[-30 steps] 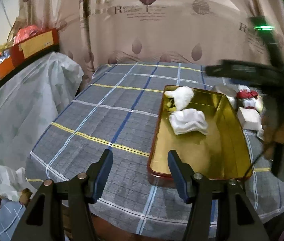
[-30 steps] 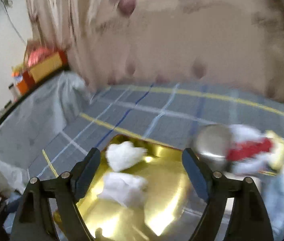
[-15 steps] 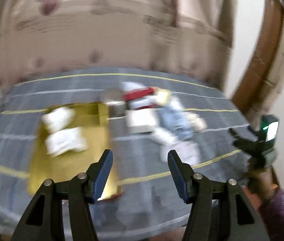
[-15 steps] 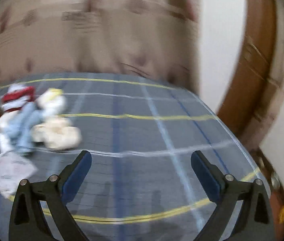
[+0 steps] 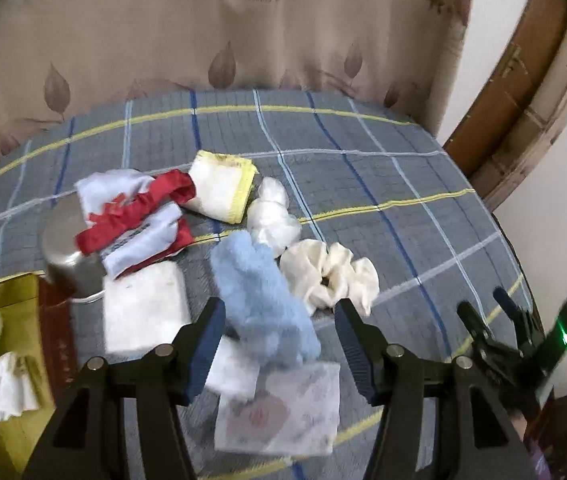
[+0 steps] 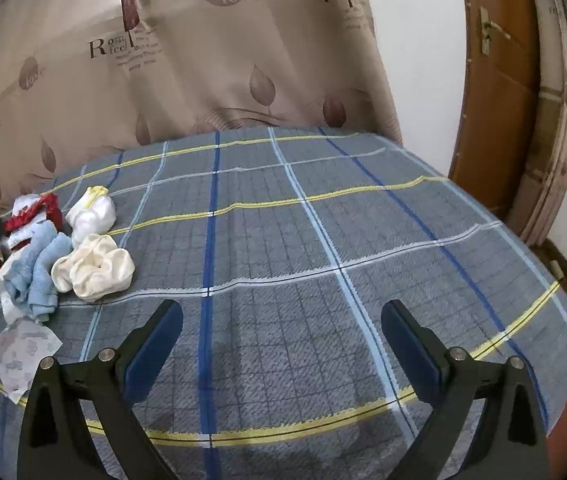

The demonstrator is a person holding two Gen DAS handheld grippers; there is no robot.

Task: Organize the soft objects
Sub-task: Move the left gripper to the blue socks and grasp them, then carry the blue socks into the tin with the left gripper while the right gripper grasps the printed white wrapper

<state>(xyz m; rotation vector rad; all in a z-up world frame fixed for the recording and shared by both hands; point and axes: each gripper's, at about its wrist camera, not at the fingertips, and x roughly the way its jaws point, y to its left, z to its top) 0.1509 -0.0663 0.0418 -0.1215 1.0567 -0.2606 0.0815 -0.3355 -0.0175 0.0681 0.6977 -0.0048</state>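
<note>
A pile of soft things lies on the plaid tablecloth (image 5: pixel 363 168). It holds a blue fluffy cloth (image 5: pixel 263 300), a cream scrunchie (image 5: pixel 331 276), a white balled cloth (image 5: pixel 271 216), a yellow-edged white cloth (image 5: pixel 221 188) and a red-and-white cloth (image 5: pixel 135 208). My left gripper (image 5: pixel 279 344) hovers open over the blue cloth's near end, and its pads do not press on the cloth. At the left, a gold tin tray (image 5: pixel 15 296) holds two white cloths (image 5: pixel 7 388). My right gripper (image 6: pixel 283 340) stands wide open over bare tablecloth, right of the scrunchie (image 6: pixel 95 268) and the blue cloth (image 6: pixel 39 272).
A metal cup (image 5: pixel 67 256) stands beside the tray's corner. A white pad (image 5: pixel 143 312) and a printed tissue packet (image 5: pixel 279 412) lie near the front edge. A curtain (image 6: pixel 203 60) hangs behind the table and a wooden door (image 6: pixel 495 80) stands to the right.
Both views have swung right, from the gold tray to the pile of cloths. The right gripper's jaws have widened and it has settled over bare tablecloth. The left gripper's opening is unchanged.
</note>
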